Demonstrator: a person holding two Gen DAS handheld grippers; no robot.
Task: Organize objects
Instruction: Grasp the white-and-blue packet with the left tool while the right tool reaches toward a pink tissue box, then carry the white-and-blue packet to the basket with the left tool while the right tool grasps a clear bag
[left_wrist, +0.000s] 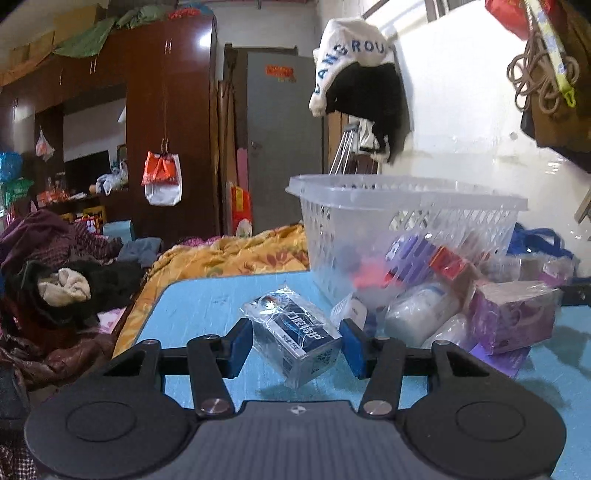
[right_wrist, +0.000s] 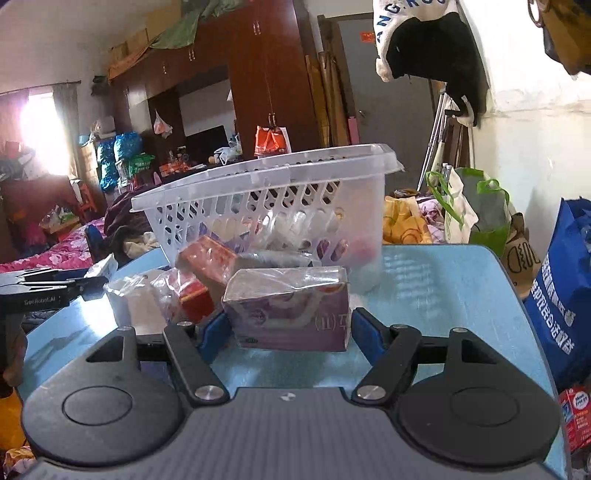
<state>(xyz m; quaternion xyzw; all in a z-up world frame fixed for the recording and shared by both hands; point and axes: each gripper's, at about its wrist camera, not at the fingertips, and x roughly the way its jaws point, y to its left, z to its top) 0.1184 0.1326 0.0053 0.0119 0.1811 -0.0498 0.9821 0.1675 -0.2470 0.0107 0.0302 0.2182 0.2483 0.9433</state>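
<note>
A clear plastic basket (left_wrist: 406, 206) stands on the blue table (left_wrist: 207, 310) with several packets inside. My left gripper (left_wrist: 295, 341) is open, its blue pads on either side of a dark blue box wrapped in clear plastic (left_wrist: 295, 334), with small gaps. My right gripper (right_wrist: 286, 332) is open around a purple box in clear wrap (right_wrist: 291, 314), pads close to its sides. The basket (right_wrist: 266, 192) stands just behind it. A red box (right_wrist: 207, 262) and white packets (right_wrist: 136, 299) lie between them.
A purple box (left_wrist: 513, 314) and white packets (left_wrist: 421, 306) lie right of the left gripper. The left gripper's body shows at the left of the right wrist view (right_wrist: 44, 291). A bed with clothes lies beyond the table (left_wrist: 221, 254). A blue bag (right_wrist: 565, 295) stands right.
</note>
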